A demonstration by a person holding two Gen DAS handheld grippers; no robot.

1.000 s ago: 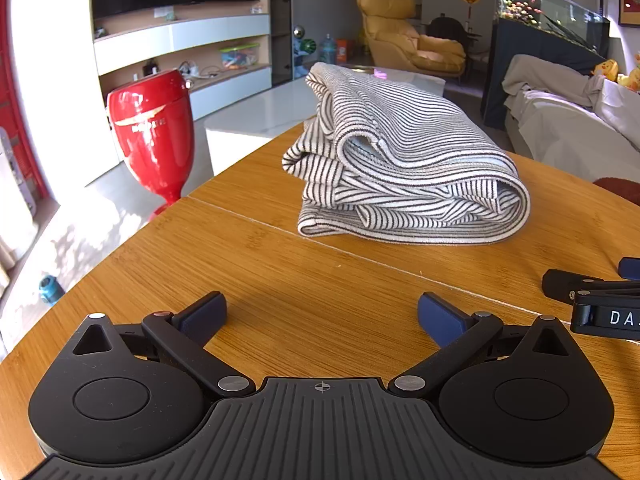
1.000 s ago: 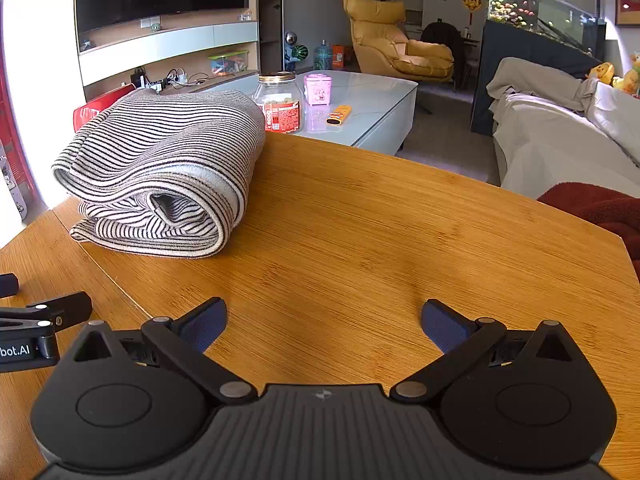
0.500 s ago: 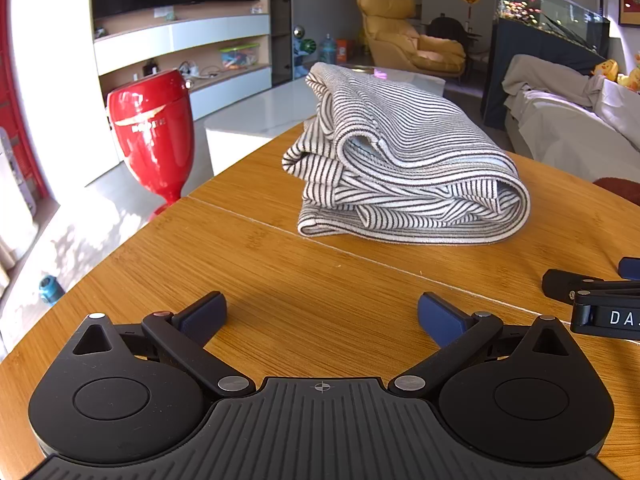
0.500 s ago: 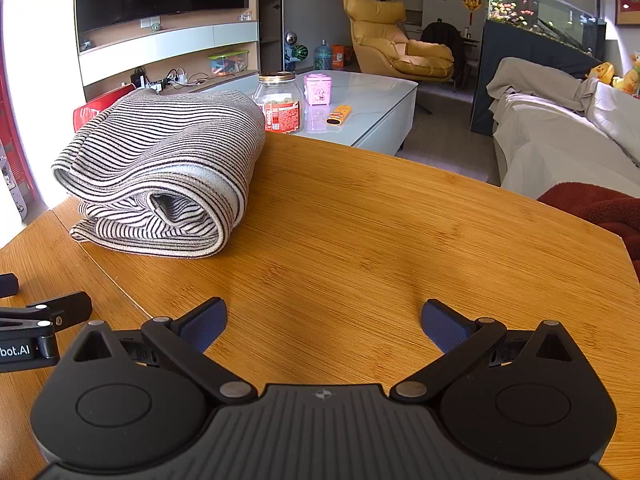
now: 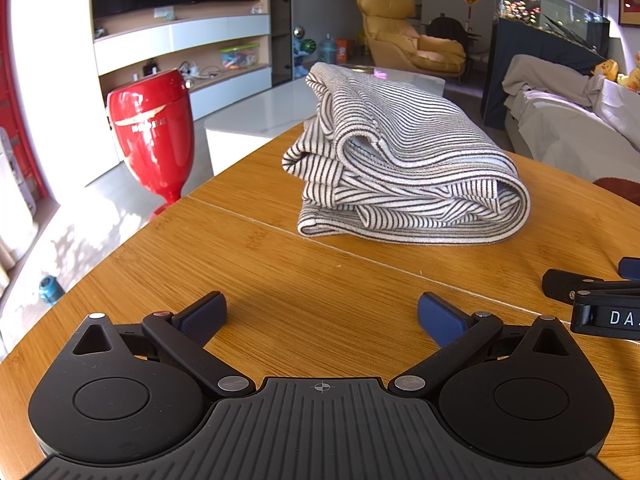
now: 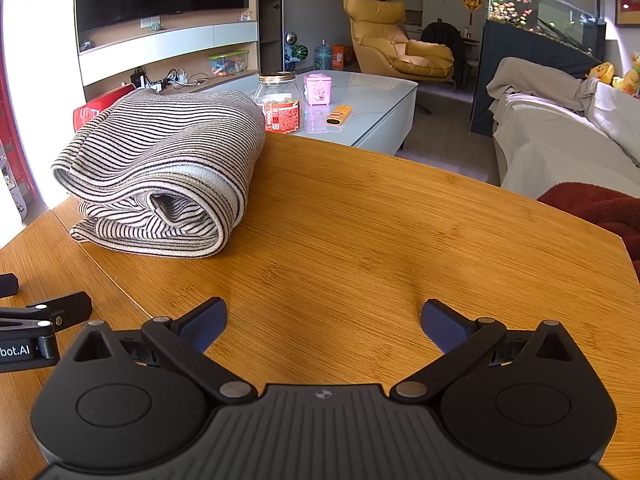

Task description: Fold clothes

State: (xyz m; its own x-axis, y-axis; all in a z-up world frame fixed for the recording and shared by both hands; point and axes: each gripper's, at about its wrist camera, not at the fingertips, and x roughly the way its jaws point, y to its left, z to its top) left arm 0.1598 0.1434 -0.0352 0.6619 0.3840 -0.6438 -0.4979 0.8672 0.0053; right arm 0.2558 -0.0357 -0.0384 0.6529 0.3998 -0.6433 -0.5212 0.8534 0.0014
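Two empty grippers, left [image 5: 320,316] and right [image 6: 323,326], jaws spread, face a folded striped knit garment [image 5: 404,168]: soft, light, limp, best pinched at its layered hem edges.

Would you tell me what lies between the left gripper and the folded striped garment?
Only bare wooden table, crossed by a thin seam line, separates the open left gripper from the striped garment. The left wrist view shows this.
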